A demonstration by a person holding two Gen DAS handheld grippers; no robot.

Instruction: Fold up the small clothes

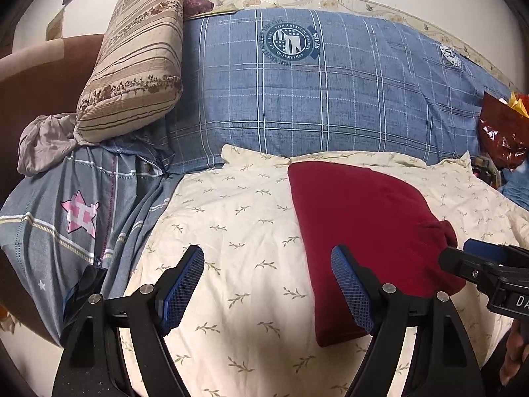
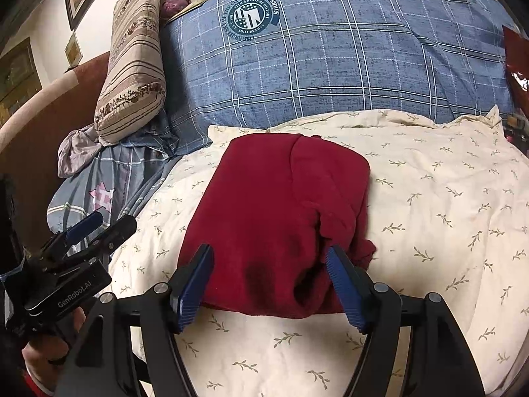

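My left gripper (image 1: 267,284) and right gripper (image 2: 269,284), both spread wide and holding nothing, hover over the folded red garment (image 2: 274,211) lying on the cream leaf-print sheet (image 2: 446,205).

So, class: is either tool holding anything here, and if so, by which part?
Nothing is held. Both the left tool and right tool are open above the folded red garment.

Red bag (image 1: 502,132) (edge-cropped), contents unclear

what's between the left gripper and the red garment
Only bare cream leaf-print sheet lies between the open left gripper and the red garment, seen in the left wrist view.
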